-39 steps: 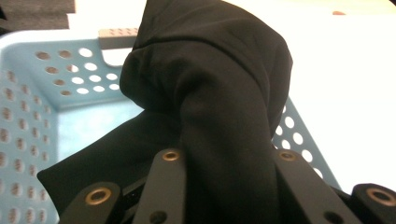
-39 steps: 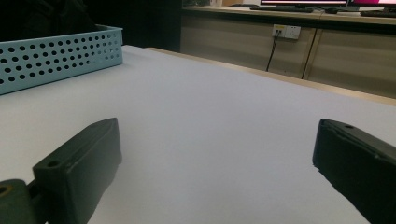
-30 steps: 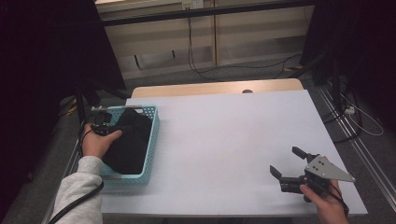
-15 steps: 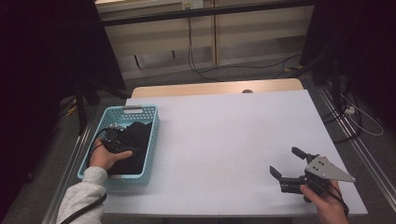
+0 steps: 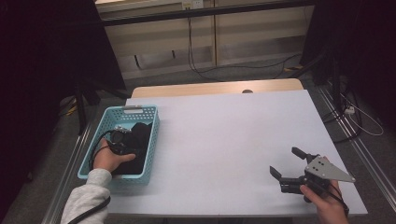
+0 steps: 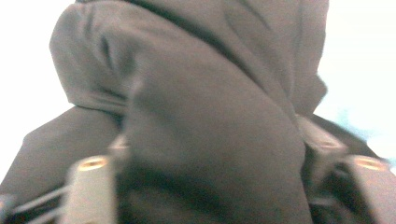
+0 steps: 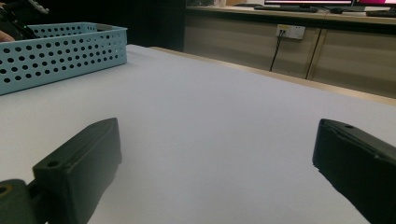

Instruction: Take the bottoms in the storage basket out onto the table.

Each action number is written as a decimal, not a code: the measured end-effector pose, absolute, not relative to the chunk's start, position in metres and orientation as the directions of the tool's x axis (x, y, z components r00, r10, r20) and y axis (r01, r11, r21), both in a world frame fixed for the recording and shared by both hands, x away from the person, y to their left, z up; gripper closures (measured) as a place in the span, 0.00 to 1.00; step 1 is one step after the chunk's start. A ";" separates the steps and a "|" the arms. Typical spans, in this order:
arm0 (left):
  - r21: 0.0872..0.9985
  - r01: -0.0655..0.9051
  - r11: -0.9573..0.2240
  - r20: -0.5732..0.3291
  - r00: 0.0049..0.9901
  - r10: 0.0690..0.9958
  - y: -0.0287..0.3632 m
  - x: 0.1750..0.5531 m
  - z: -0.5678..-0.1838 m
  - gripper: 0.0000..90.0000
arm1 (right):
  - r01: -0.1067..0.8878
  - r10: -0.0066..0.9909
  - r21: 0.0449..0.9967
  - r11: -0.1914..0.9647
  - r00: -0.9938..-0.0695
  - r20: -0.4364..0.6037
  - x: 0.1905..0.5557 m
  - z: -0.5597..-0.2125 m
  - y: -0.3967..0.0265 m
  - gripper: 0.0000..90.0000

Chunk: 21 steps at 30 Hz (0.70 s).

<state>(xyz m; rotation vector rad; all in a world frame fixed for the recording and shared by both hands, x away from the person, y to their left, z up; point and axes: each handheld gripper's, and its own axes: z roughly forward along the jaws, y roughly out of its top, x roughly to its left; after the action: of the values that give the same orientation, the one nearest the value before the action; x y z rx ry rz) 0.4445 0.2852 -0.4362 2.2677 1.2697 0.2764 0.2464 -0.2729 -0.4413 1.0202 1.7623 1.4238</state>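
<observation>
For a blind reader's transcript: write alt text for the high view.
A person's left hand pushes the left gripper down into dark cloth inside a light blue basket at the white table's left edge. The right gripper, jaws open, rests near the right front corner.

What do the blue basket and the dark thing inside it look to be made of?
Basket: most likely moulded plastic, light blue, matt; its walls are rigid and punched with even rows of round holes. Dark item: soft woven or knit cloth, dark grey to black, matt; it folds and creases between the left gripper's jaws.
</observation>
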 end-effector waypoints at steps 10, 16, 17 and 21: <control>0.503 0.778 -0.377 -0.151 0.508 0.848 0.281 0.450 -0.432 0.73 | 0.173 0.871 0.979 0.110 -0.492 -0.011 0.247 -0.441 -0.273 0.00; 0.506 0.808 -0.300 -0.225 0.460 0.859 0.290 0.452 -0.427 0.77 | 0.173 0.871 0.979 0.109 -0.490 -0.011 0.247 -0.441 -0.273 0.00; 0.508 0.816 -0.274 -0.244 0.441 0.863 0.293 0.453 -0.425 0.78 | 0.172 0.872 0.979 0.108 -0.489 -0.010 0.247 -0.441 -0.273 0.00; 0.554 0.806 -0.209 -0.248 0.400 0.882 0.301 0.456 -0.408 0.80 | 0.174 0.873 0.979 0.107 -0.488 -0.009 0.248 -0.442 -0.273 0.00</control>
<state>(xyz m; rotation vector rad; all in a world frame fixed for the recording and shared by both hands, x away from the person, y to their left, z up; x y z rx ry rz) 0.4559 0.3006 -0.4079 2.0429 1.4350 0.1602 0.2479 -0.2733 -0.4416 1.0244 1.7608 1.4246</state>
